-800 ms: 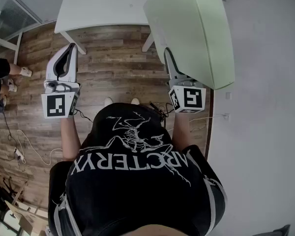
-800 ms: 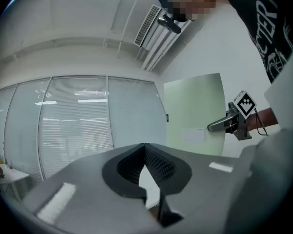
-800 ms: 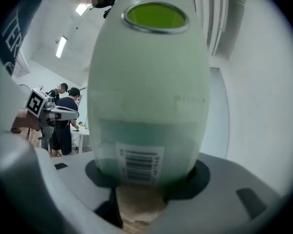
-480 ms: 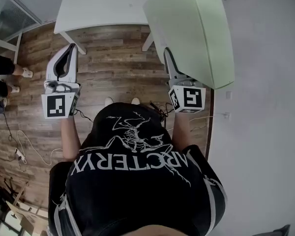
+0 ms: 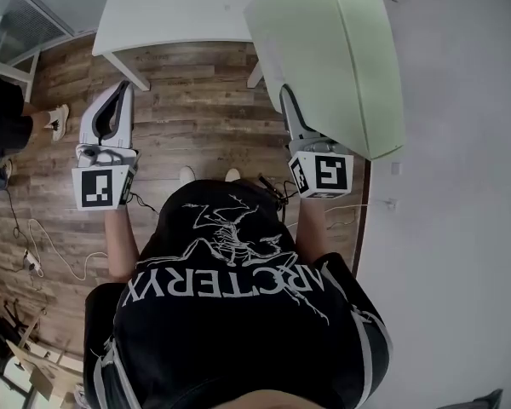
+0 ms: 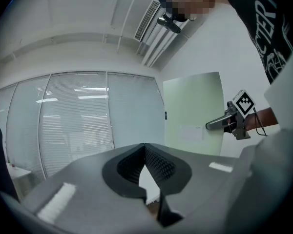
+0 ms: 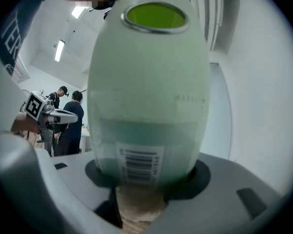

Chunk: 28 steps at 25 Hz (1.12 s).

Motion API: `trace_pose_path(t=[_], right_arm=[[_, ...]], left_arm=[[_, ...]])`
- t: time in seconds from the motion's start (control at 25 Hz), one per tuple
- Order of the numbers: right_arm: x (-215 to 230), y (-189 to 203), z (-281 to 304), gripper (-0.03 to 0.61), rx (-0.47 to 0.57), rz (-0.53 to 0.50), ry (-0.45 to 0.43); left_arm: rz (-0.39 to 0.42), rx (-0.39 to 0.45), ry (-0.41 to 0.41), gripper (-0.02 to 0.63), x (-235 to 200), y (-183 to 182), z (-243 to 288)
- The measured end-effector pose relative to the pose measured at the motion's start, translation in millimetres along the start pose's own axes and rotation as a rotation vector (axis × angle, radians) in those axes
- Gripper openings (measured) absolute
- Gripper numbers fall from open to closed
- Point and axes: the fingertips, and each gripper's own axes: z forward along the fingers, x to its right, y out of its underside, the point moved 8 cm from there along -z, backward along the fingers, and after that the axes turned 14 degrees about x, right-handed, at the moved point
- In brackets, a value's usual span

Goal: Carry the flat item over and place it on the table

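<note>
R gripper [image 5: 289,109]: clamped on pale-green flat board [image 5: 332,49], upper right, overlapping white table [image 5: 179,11] corner; both nudged left vs 0.8 s ago. L gripper [image 5: 117,100]: jaws together, empty, unmoved. Bystander [image 5: 7,122], left edge: stepped in.

Black shirt [image 5: 230,313]: is carrying "ARC'TERYX" in pale capitals across the chest, under a skeleton-bird emblem (reading upside down in the head view). Parts of the same lettering are showing at the edges of both gripper views, a few letters only.

Flat item [image 7: 146,82]: a white barcode label [image 7: 139,165] is sitting near its lower edge; the digits are not resolving.

Left gripper [image 5: 119,90] and right gripper [image 5: 287,100]: each cube is displaying a black-and-white square marker, no letters.
</note>
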Motion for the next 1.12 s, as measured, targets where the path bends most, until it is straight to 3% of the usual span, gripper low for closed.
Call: trace_pose_path(t=[0.32,0.48,0.72,0.96,1.12], right_arm=[[30,16,19,0.261,-0.013,-0.009,-0.071],[34,33,46,0.261,-0.040,0.004,-0.092],[31,59,130,0.261,-0.057,-0.010,-0.076],[19,66,235,0.261,-0.083,-0.021,0.006],[9,67,291,0.261,-0.085,-0.024,0.033]], left_arm=[[-0.014,-0.060,-0.047,0.011,28,20,15],[-0.032,-0.069,-0.052,0.011,16,46,33],[-0.064,-0.094,-0.038,0.011,-43,91,79],[-0.130,-0.071,0.019,0.011,-140,131,141],[-0.131,-0.080,0.045,0.011,-196,148,177]])
